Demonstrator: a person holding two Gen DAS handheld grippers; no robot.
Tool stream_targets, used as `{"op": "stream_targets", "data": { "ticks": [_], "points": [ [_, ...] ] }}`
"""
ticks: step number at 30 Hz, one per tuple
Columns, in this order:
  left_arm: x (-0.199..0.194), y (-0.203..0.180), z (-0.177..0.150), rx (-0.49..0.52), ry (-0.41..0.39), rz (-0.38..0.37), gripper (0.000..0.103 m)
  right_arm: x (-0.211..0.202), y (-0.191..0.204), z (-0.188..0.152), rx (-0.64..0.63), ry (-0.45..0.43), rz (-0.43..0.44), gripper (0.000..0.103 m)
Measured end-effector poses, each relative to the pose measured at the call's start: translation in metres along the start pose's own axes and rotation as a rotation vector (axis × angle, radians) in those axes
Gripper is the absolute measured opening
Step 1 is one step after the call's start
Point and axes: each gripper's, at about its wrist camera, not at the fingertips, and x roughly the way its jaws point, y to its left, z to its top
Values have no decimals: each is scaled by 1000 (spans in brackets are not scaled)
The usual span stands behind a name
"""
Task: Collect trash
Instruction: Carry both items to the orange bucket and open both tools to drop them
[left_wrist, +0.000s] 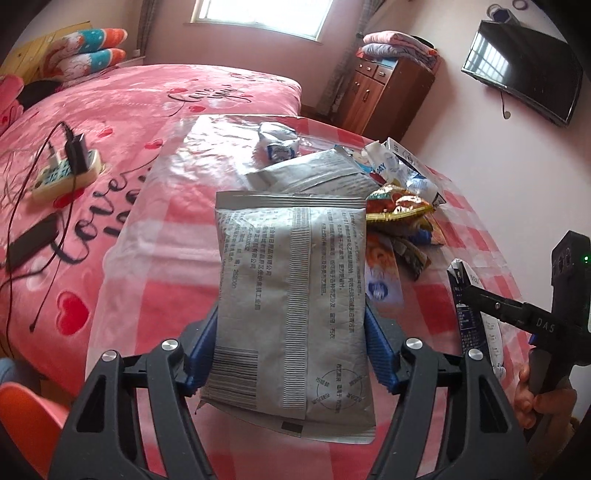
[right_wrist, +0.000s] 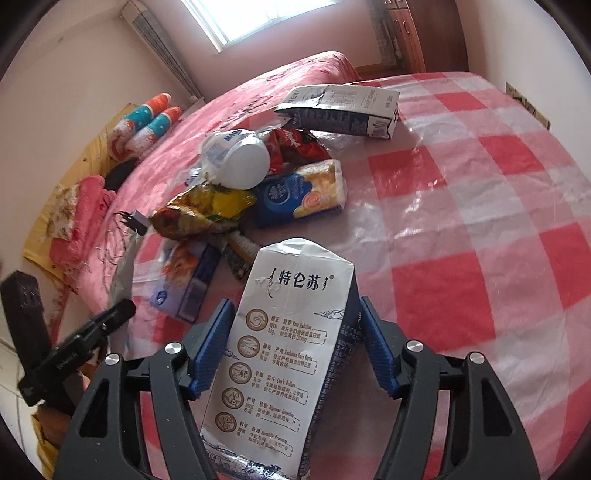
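My left gripper (left_wrist: 291, 347) is shut on a flat silver foil pouch (left_wrist: 291, 295) with printed text and a barcode, held above the checked table. My right gripper (right_wrist: 293, 350) is shut on a white and navy milk carton (right_wrist: 280, 354); it also shows at the right of the left wrist view (left_wrist: 476, 317). On the table lies a pile of trash: a yellow snack wrapper (right_wrist: 207, 210), a blue biscuit pack (right_wrist: 299, 195), a white cup (right_wrist: 240, 158), a red wrapper (right_wrist: 291, 147), a flattened navy carton (right_wrist: 340, 109) and a blue packet (right_wrist: 188, 280).
The table (right_wrist: 461, 229) has a red and white checked cover under clear plastic. A pink bed (left_wrist: 110, 122) lies beside it with a power strip (left_wrist: 64, 173), cables and a black device (left_wrist: 33, 240). A wooden cabinet (left_wrist: 384, 96) and a wall TV (left_wrist: 524, 70) stand behind.
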Motion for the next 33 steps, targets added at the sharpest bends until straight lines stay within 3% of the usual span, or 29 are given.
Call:
{"op": "stream_targets", "data": {
  "ticks": [8, 15, 20, 26, 33],
  "points": [
    [-42, 10, -26, -12, -53, 20, 70, -15, 14, -18, 19, 6, 77, 68],
    [-91, 31, -49, -44, -112, 71, 70, -19, 62, -23, -46, 32, 154, 67],
    [-126, 64, -73, -100, -136, 147, 70, -13, 125, -31, -140, 81, 243, 68],
    [-166, 131, -121, -243, -138, 264, 70, 5, 215, -52, -273, 170, 355, 68],
    [-177, 195, -168, -395, -109, 350, 70, 37, 318, -93, -447, 257, 426, 68]
  ]
}}
